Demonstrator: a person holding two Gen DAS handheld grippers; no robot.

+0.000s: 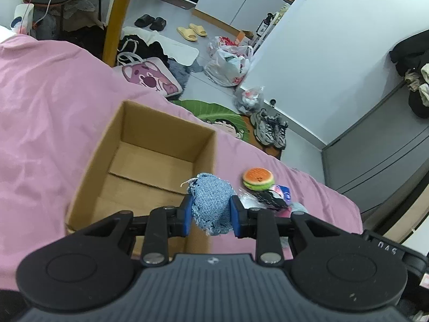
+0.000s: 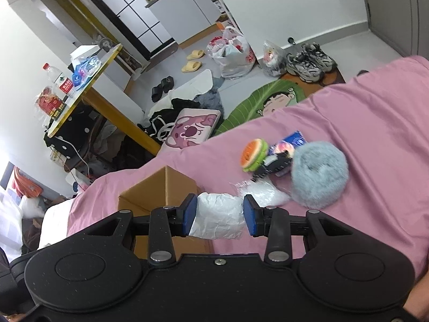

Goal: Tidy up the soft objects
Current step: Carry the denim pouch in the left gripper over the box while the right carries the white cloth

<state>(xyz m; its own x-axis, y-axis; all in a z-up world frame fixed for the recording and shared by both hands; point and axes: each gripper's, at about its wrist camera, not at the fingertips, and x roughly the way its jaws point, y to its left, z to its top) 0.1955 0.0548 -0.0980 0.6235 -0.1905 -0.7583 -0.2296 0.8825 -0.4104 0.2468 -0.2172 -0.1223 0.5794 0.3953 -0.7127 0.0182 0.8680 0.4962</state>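
Gripping a frayed denim pouf (image 1: 211,204), our left tongs (image 1: 210,216) hold it above the near right corner of the open cardboard box (image 1: 150,158) on the pink bedsheet (image 1: 40,123). Our right tongs (image 2: 219,216) pinch a crumpled white plastic bag (image 2: 218,214) just beside the box's corner (image 2: 161,187). Beyond them on the sheet we see a burger plush (image 2: 253,155), a fluffy blue pom (image 2: 319,178) and small packets (image 2: 293,139), bunched together.
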